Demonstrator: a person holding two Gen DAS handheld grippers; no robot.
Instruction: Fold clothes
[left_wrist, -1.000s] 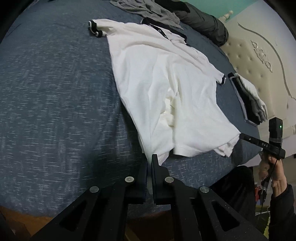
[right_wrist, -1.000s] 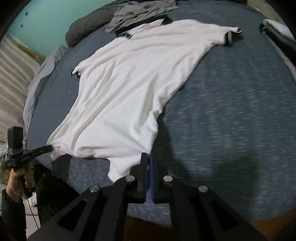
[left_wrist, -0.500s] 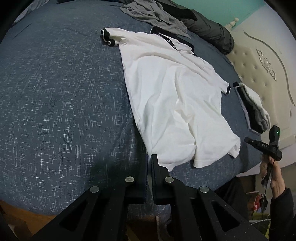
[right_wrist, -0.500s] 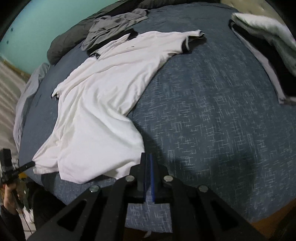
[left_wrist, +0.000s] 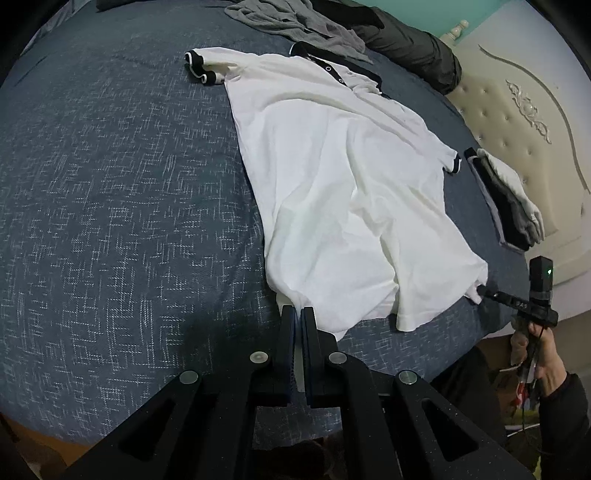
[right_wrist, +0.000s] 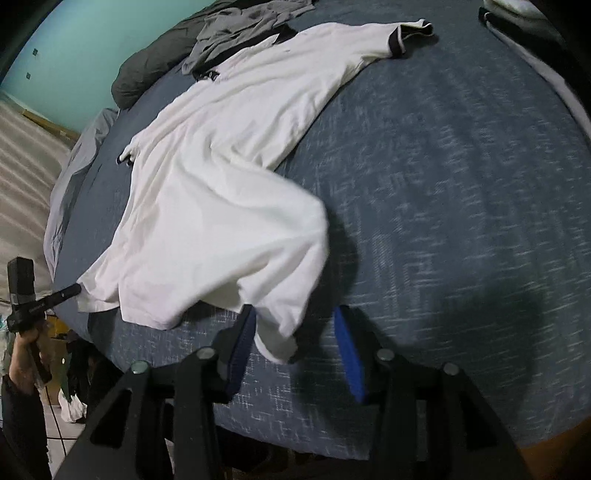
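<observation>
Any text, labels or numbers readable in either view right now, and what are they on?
Small white marking on the side of the right claw: too small to read.
On the white polo shirt, the bedspread and the folded clothes: no print or label visible.
Nothing else is legible in either view.

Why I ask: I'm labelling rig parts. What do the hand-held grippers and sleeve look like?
The left hand-held gripper and right hand-held gripper are matte black with speckled, triangular-cutout frames, silver round bolts and blue finger pads. The right one's boxy camera shows a green light. The sleeve is dark.
</observation>
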